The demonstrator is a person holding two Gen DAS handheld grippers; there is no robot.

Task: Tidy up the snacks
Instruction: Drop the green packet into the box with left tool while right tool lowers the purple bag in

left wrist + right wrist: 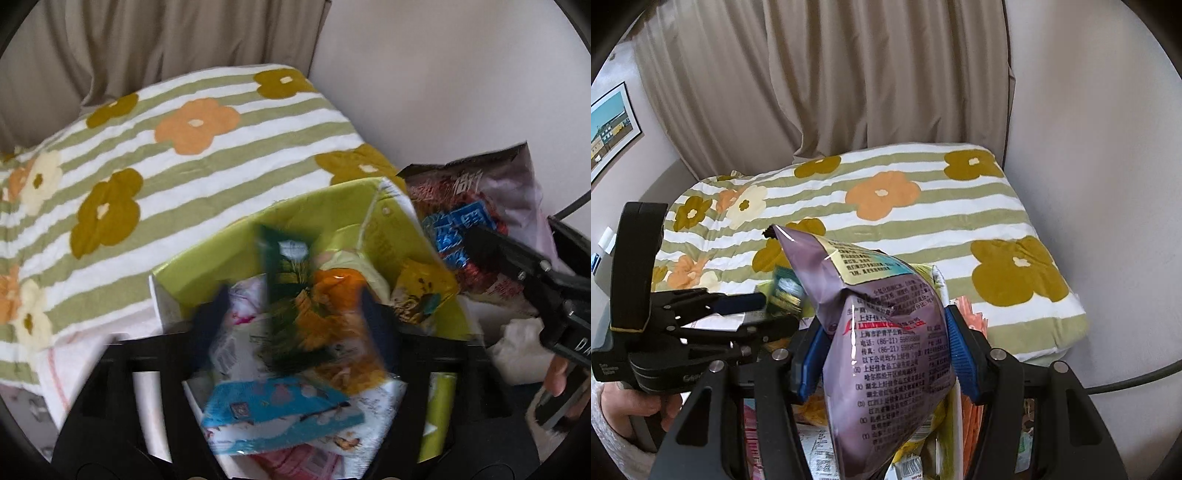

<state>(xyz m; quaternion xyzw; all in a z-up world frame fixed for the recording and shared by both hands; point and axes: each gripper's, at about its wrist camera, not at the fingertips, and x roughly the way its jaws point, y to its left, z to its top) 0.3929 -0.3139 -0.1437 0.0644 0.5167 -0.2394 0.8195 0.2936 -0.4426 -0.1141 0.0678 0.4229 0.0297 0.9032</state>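
My right gripper point(884, 350) is shut on a purple snack bag point(886, 354), held upright above a lime-green box point(229, 251) full of snack packets. In the left wrist view the same purple bag point(476, 206) shows at the right, with the right gripper's fingers point(517, 266) on it. My left gripper point(295, 314) is over the box and shut on a green-and-orange snack packet point(314, 314), which is blurred. In the right wrist view the left gripper point(757, 310) shows at the left, holding that packet point(786, 291). A blue-and-white packet point(273, 410) lies below it.
The box stands beside a bed with a green-striped flowered quilt point(177, 158). Beige curtains point(849, 74) hang behind it, and a white wall point(1089, 184) is at the right. A yellow packet point(421, 291) leans in the box. A cable point(1137, 376) runs at the right.
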